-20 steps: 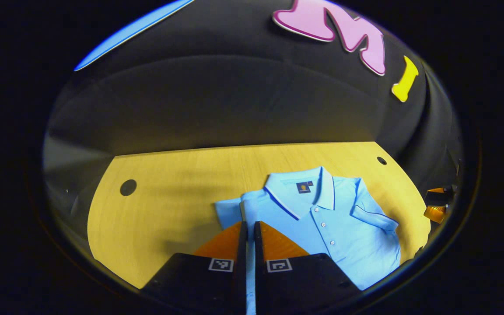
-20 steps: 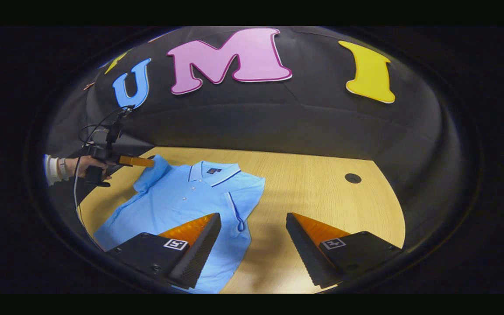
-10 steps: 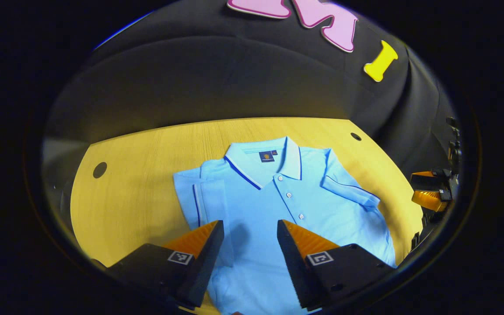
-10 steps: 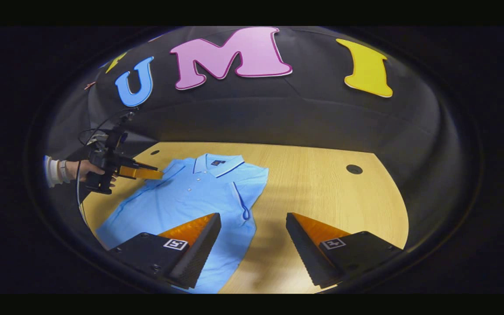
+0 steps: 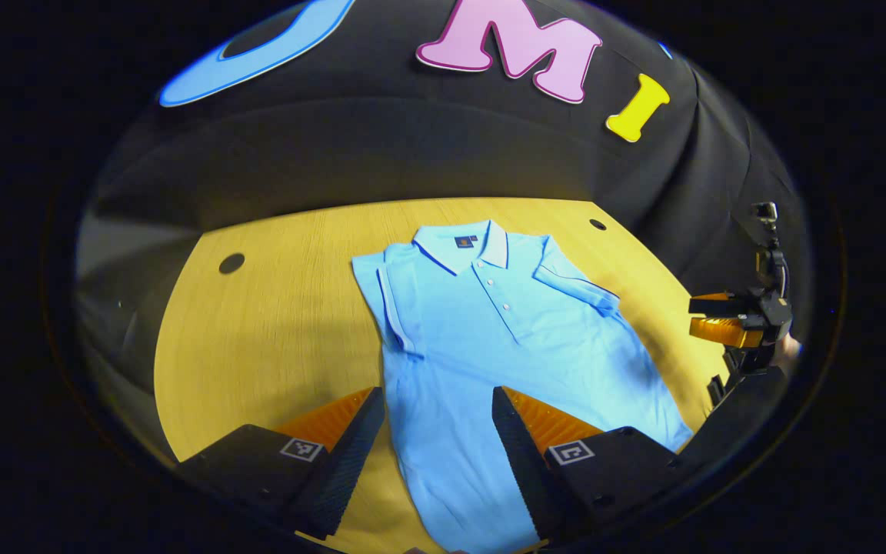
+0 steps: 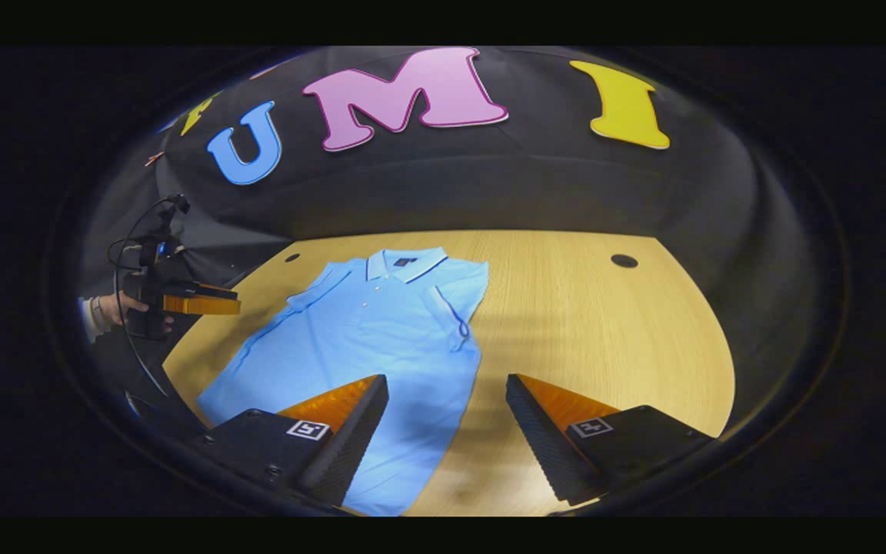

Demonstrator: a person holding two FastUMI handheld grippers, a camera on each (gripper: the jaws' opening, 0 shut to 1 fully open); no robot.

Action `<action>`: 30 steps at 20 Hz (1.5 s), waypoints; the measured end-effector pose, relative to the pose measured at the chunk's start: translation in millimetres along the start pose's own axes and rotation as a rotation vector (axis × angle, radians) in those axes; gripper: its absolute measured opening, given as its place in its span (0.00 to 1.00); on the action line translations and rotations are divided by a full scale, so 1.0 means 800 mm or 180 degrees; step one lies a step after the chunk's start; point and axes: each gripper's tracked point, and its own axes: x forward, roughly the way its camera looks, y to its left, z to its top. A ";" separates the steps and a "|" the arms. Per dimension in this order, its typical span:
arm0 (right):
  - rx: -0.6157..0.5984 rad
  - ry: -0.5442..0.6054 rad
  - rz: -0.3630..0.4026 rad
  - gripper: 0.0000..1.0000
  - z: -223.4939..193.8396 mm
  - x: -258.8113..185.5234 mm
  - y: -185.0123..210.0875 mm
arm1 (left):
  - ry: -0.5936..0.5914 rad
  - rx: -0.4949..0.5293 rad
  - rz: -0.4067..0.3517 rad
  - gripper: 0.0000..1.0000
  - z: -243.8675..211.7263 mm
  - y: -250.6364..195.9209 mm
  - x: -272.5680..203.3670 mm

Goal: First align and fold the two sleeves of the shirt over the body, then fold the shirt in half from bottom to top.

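Observation:
A light blue polo shirt (image 5: 489,338) lies flat on the wooden table (image 5: 274,323), collar away from me. Both short sleeves are folded inward over the body: one sleeve (image 5: 397,308) along the left side, the other sleeve (image 5: 577,281) on the right. My left gripper (image 5: 435,404) is open above the shirt's lower left part, holding nothing. My right gripper (image 6: 447,385) is open over the lower right edge of the shirt (image 6: 381,331), also holding nothing. Each gripper appears in the other's view, held off the table's side: right gripper (image 5: 727,319), left gripper (image 6: 197,302).
The table (image 6: 604,338) has small round holes (image 5: 231,263) (image 6: 624,261) near its back corners. Bare wood extends on both sides of the shirt. A hand (image 6: 112,308) with trailing cables holds the left gripper. The black cloth wall rises behind the table.
My left gripper, shut on the left sleeve a second ago, opened and left it folded on the body, then drew back toward the hem. The right gripper also pulled back a little.

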 end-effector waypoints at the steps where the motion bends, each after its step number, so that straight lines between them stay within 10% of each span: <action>1: 0.0023 0.0023 0.0033 0.97 -0.010 -0.009 0.006 | 0.0024 -0.0044 -0.0027 0.91 -0.017 -0.004 -0.011; 18: 0.0949 0.1073 0.0378 0.98 -0.245 -0.098 0.069 | 0.0935 -0.0575 -0.0293 0.92 -0.279 -0.025 -0.093; 30: 0.1482 0.1304 0.0681 0.86 -0.258 -0.097 0.122 | 0.1226 -0.0532 -0.0403 0.89 -0.310 -0.042 -0.089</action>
